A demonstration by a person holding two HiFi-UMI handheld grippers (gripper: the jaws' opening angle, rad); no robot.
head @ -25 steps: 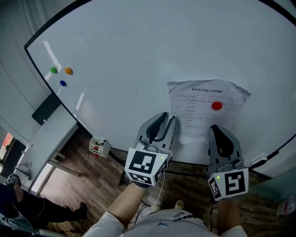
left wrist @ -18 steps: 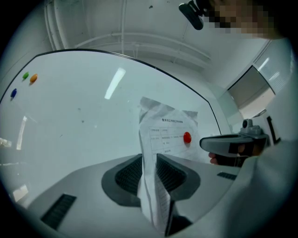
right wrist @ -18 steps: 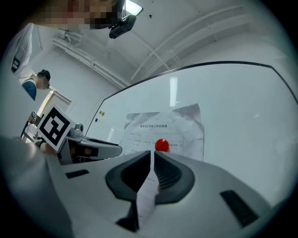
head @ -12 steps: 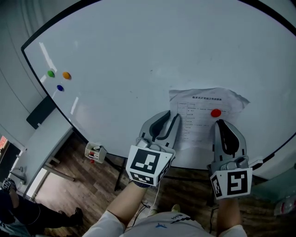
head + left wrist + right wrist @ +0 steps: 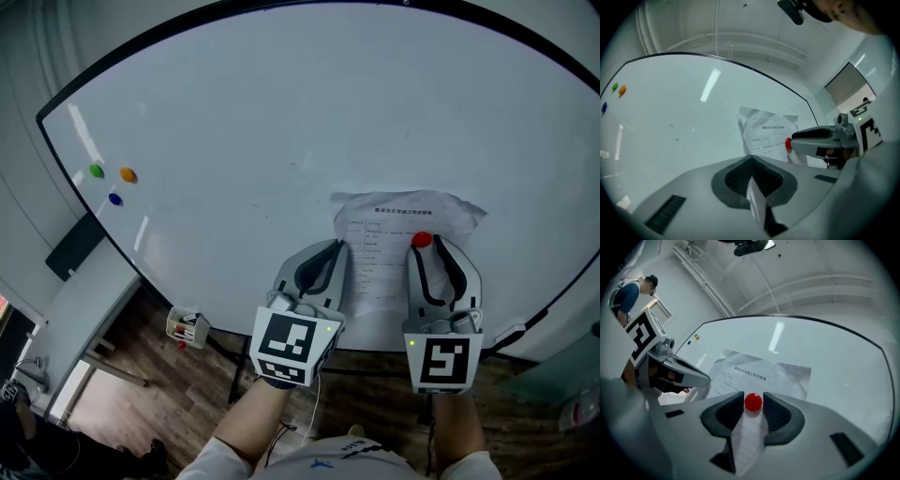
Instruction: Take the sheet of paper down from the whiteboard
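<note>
Stands at the magnet-removal step: finds the white printed sheet of paper point(image 5: 375, 239) flat on the big white whiteboard point(image 5: 281, 112), low on its right side, pinned near the top by a round red magnet point(image 5: 421, 240). Pinches the sheet's left edge with the left gripper point(image 5: 332, 249), fingers closed tight on a sliver of paper. Frames the magnet with the right gripper point(image 5: 427, 253), fingers opening wide, one on each side of the red disc, pads seemingly not pressing it yet. Calls next, by the look of it, for closing those fingers on the magnet and pulling it straight off the board, keeping the left pinch firm to stop the loosened sheet from sliding or dropping; then lifting the paper away
</note>
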